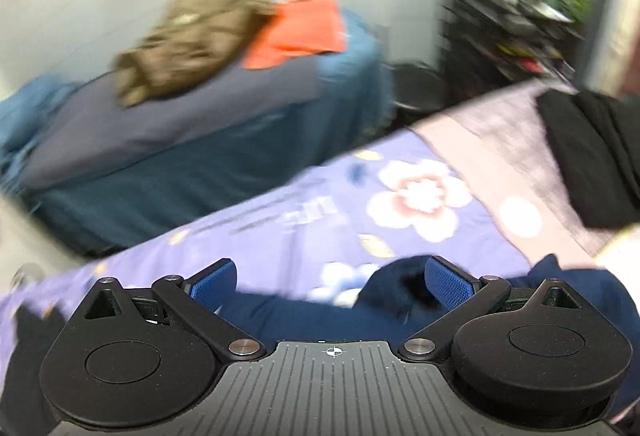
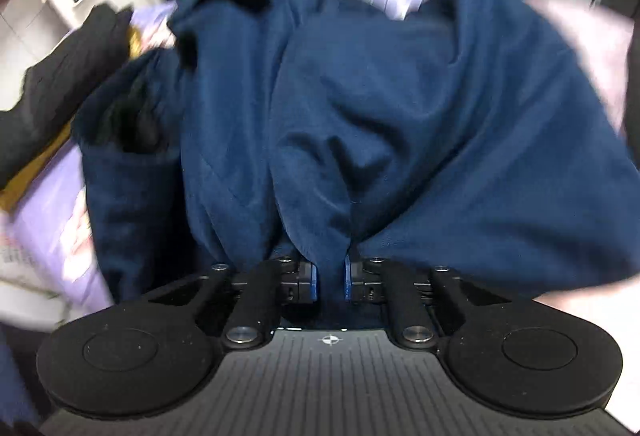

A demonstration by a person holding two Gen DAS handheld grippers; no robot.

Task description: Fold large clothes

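A large navy blue garment (image 2: 400, 107) lies rumpled across the purple floral bedsheet (image 2: 48, 232). My right gripper (image 2: 331, 278) is shut on a bunched fold of this garment, with the cloth pinched between its blue pads (image 2: 314, 280). In the left wrist view, a strip of the same navy garment (image 1: 304, 312) runs across the sheet just below my left gripper (image 1: 334, 282). That gripper stands open, its blue pads (image 1: 448, 282) wide apart with nothing pressed between them. The purple floral sheet (image 1: 280, 211) fills the ground ahead of it.
A black garment (image 1: 592, 155) lies on a pink cover (image 1: 500, 139) at the right. Another black garment (image 2: 68, 75) sits at the left. Beyond stands a blue bed (image 1: 192, 155) with a brown garment (image 1: 188, 43) and an orange cloth (image 1: 300, 31). Cluttered shelves (image 1: 520, 7) lie far right.
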